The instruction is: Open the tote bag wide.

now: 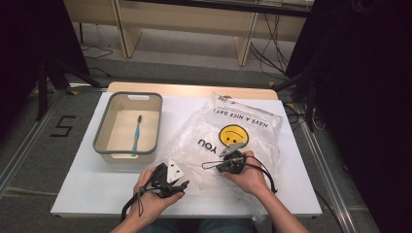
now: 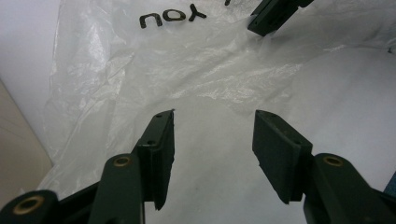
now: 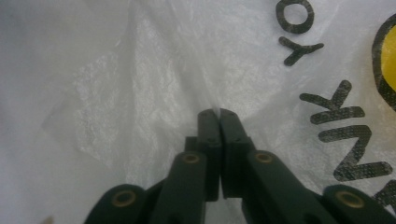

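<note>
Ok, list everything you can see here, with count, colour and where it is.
plastic bag: one, clear with a yellow smiley and black lettering, flat on the table's right half
toothbrush: one, blue with dark bristles, lying inside the bin
bin: one, beige with grey rim, on the table's left half
table: one, white top
left gripper: one, black, jaws apart over the bag's near left edge
right gripper: one, black, jaws pinched shut on a fold of the plastic bag
hands: two, each holding a gripper
</note>
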Available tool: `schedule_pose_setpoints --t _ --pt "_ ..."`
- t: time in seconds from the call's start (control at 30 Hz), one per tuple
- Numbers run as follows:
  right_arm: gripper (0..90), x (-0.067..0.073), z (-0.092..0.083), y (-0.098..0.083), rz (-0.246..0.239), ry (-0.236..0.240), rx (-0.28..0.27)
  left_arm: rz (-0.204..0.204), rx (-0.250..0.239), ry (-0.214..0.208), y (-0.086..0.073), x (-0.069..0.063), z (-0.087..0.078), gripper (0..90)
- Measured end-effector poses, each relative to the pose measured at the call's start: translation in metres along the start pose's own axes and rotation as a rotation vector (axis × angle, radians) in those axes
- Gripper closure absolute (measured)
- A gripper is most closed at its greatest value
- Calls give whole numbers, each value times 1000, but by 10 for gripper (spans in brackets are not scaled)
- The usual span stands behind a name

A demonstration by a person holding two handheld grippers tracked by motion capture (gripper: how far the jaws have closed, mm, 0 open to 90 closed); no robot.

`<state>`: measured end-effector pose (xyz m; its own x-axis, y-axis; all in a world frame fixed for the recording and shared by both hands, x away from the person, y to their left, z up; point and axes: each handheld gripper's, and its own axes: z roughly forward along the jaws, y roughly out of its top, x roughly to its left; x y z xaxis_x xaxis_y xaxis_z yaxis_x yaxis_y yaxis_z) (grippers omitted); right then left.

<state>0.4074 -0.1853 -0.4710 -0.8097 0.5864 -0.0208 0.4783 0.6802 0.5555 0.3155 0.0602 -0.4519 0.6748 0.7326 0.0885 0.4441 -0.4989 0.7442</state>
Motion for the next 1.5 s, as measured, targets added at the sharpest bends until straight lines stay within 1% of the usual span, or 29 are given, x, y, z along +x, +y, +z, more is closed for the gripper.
schedule_pose_setpoints --t 0.03,0.07,0.1,0.17,0.2,0.23,0.27,0.3,0.33,0.37,0.47,0.5,0.57,0.7,0.77,0.83,1.03,1.1,1.13,1.2,1.27,1.5 --pt "900 0 -1 0 1 -5 -12 -1 1 -3 0 1 0 484" --pt "900 1 -3 2 30 -7 -26 -2 -2 2 0 1 0 484" --pt "900 0 -5 2 12 -15 -35 -1 -4 2 0 1 -1 484" --pt "900 0 -9 5 22 -32 -72 -5 -11 2 0 1 -1 494" --pt "900 0 -12 6 16 -41 -84 -7 -12 0 1 2 -1 501" --pt "900 2 -15 7 38 -51 -97 -8 -16 2 1 2 -1 506" --pt "900 1 -17 8 25 -63 -114 -12 -20 4 1 2 -1 511" --pt "900 3 -20 10 36 -75 -127 -12 -21 5 2 2 -1 514" --pt "900 3 -23 11 36 -83 -144 -12 -23 5 2 2 -2 514" --pt "900 3 -25 12 27 -97 -158 -12 -24 5 2 2 -2 516" --pt "900 5 -33 17 40 -129 -199 -10 -29 7 3 2 -3 521" --pt "900 6 -36 18 36 -138 -211 -15 -38 9 3 2 -3 522" --pt "900 7 -41 21 32 -160 -235 -8 -39 12 3 3 -4 523" --pt "900 9 -50 28 13 -204 -282 -16 -65 17 6 3 -7 523" --pt "900 10 -54 32 13 -218 -305 -15 -75 20 7 3 -9 522" --pt "900 10 -56 36 12 -225 -323 -8 -83 21 8 4 -11 521" --pt "900 10 -61 46 24 -235 -359 -21 -94 32 9 8 -14 510" --pt "900 10 -64 48 32 -235 -368 -21 -97 32 9 9 -14 502" --pt "900 9 -65 50 28 -239 -375 -19 -98 34 9 9 -15 499" --pt "900 8 -66 52 39 -243 -393 -25 -104 31 9 10 -15 493" --pt "900 7 -68 54 35 -247 -406 -14 -105 32 10 11 -16 487" --pt "900 4 -74 59 47 -254 -443 -10 -106 32 9 11 -16 454"
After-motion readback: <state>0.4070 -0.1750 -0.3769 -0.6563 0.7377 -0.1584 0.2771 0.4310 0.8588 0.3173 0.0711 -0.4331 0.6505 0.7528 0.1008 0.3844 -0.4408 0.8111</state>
